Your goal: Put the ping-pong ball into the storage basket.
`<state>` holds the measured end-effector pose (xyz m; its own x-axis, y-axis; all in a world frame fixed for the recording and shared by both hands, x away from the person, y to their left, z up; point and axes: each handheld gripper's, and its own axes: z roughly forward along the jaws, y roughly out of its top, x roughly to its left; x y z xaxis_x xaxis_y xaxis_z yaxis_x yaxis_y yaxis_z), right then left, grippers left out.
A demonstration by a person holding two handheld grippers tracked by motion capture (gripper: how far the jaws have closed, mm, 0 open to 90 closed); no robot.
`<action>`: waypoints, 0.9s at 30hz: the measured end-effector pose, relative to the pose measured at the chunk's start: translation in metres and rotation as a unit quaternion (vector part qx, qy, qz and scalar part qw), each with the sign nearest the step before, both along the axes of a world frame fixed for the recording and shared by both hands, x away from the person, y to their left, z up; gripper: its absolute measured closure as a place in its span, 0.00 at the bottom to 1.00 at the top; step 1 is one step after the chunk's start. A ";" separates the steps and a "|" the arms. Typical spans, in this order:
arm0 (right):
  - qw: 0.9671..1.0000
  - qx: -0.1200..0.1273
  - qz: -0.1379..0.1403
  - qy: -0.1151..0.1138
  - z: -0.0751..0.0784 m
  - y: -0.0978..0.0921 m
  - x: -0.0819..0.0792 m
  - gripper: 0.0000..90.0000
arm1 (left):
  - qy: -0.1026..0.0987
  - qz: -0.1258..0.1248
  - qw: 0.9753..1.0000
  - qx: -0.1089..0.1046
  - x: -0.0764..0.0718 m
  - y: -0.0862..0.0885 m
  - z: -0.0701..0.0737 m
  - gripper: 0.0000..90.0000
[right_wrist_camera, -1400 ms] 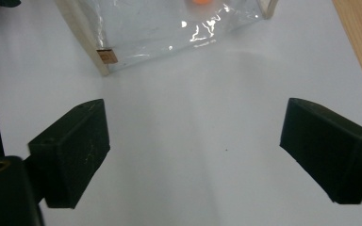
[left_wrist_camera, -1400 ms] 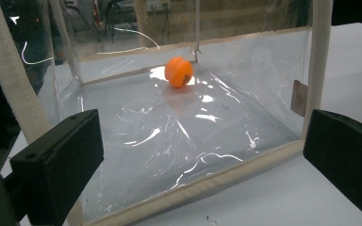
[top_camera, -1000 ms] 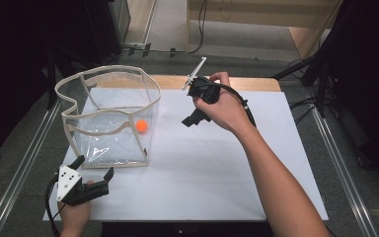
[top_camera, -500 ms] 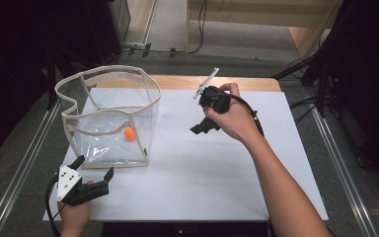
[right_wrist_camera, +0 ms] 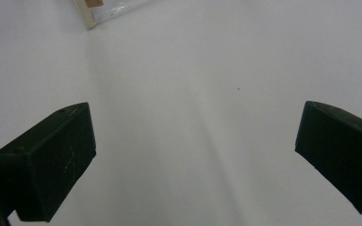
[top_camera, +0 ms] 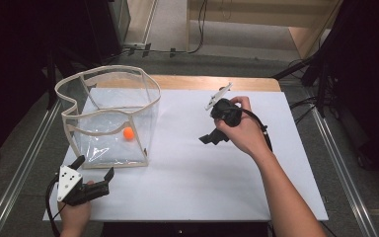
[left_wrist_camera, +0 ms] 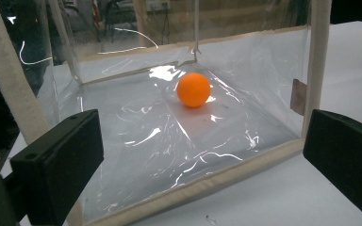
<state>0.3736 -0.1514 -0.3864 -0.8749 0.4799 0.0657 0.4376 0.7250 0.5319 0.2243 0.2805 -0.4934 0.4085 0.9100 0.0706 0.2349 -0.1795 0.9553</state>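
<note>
Rolling nearer the front wall now, small orange ball (top_camera: 128,133) inside clear soft-sided plastic bin (top_camera: 74,101). Both tongs, left (top_camera: 94,168) and right (top_camera: 212,138), wide apart, empty. Might bump bin, tip ball out.

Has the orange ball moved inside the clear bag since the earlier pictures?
Yes. The orange ball rolled from beside the clear bag's right wall toward its middle and the person's side.

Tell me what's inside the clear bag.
One orange ball lies on the floor of the clear bag, apart from its walls. The walls are see-through, so little is covered; glare and creases in the plastic blur parts of the floor. Nothing else shows inside.
</note>
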 end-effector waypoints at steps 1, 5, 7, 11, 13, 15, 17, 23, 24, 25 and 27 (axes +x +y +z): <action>1.000 0.002 -0.001 -0.001 -0.001 -0.002 -0.001 0.00 | 0.000 0.000 1.000 0.000 0.000 0.000 0.000 0.00; 1.000 0.009 -0.011 -0.001 -0.008 -0.011 -0.007 0.00 | 0.000 0.001 1.000 0.001 0.000 0.000 0.000 0.00; 1.000 0.013 -0.015 -0.001 -0.012 -0.015 -0.009 0.00 | 0.000 0.001 1.000 0.001 0.000 0.000 0.000 0.00; 1.000 0.017 -0.022 0.001 -0.017 -0.022 -0.014 0.00 | 0.000 0.001 1.000 0.002 0.000 0.000 0.000 0.00; 0.999 0.020 -0.025 0.001 -0.019 -0.025 -0.016 0.00 | -0.001 0.001 1.000 0.002 0.000 0.000 0.000 0.00; 0.999 0.024 -0.029 0.000 -0.022 -0.028 -0.018 0.00 | -0.001 0.000 1.000 0.002 0.000 0.000 0.000 0.00; 0.999 0.030 -0.033 0.000 -0.026 -0.032 -0.020 0.00 | 0.000 0.001 1.000 0.003 0.000 -0.001 0.000 0.00; 0.998 0.042 -0.044 0.000 -0.032 -0.039 -0.026 0.00 | 0.000 0.001 1.000 0.002 0.000 -0.001 0.000 0.00; 0.998 0.046 -0.046 0.000 -0.033 -0.040 -0.027 0.00 | 0.000 0.001 1.000 0.002 0.000 -0.001 0.000 0.00; 0.998 0.048 -0.045 -0.002 -0.033 -0.042 -0.028 0.00 | 0.000 0.001 1.000 0.002 0.000 -0.001 0.000 0.00; 0.998 0.050 -0.048 -0.005 -0.034 -0.044 -0.030 0.00 | -0.001 0.001 1.000 0.002 0.000 -0.001 0.000 0.00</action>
